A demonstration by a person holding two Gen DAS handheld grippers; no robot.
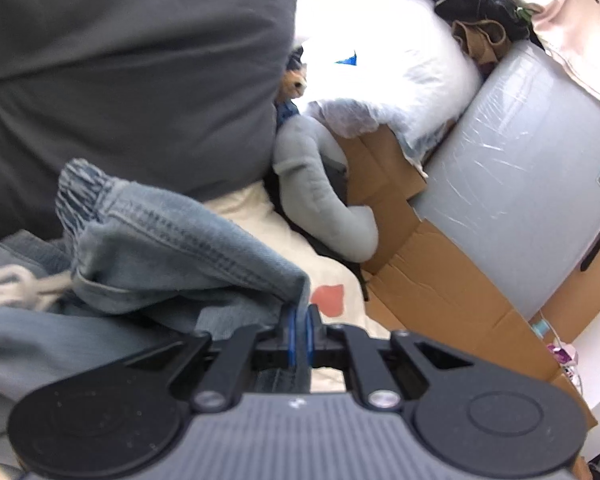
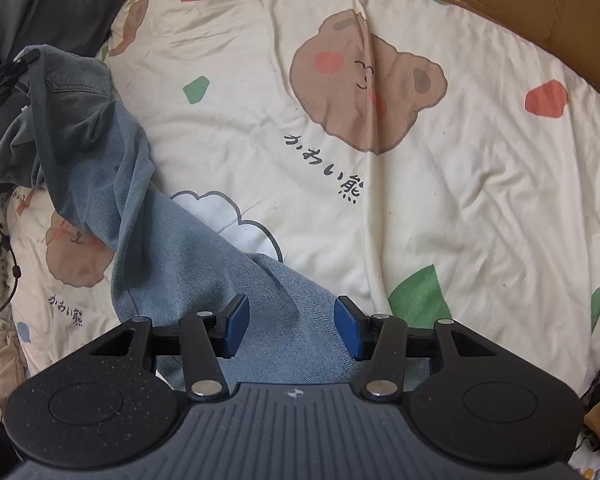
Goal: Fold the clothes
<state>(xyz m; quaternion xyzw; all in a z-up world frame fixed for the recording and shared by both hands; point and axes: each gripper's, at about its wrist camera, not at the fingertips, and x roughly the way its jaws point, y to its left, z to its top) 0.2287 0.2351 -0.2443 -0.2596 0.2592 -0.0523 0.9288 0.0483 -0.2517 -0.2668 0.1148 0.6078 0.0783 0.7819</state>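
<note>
While my left tongs (image 1: 300, 330) clench a fold of the jeans (image 1: 188, 240), their camera alone shows the elastic cuff bunched up front, a grey pillow (image 1: 132, 72), a grey plush (image 1: 316, 184), cardboard (image 1: 432, 276) and a wrapped grey roll (image 1: 532, 168) beyond. My right view gives what that one lacks: the jeans (image 2: 148, 216) trailing across the bear-print sheet (image 2: 440, 200), from the left tongs (image 2: 24, 60) at the far left edge, which lift the waist end, to under my right tongs (image 2: 292, 326). Those stand released, blue pads (image 2: 236, 320) apart over the denim and not pressing it.
</note>
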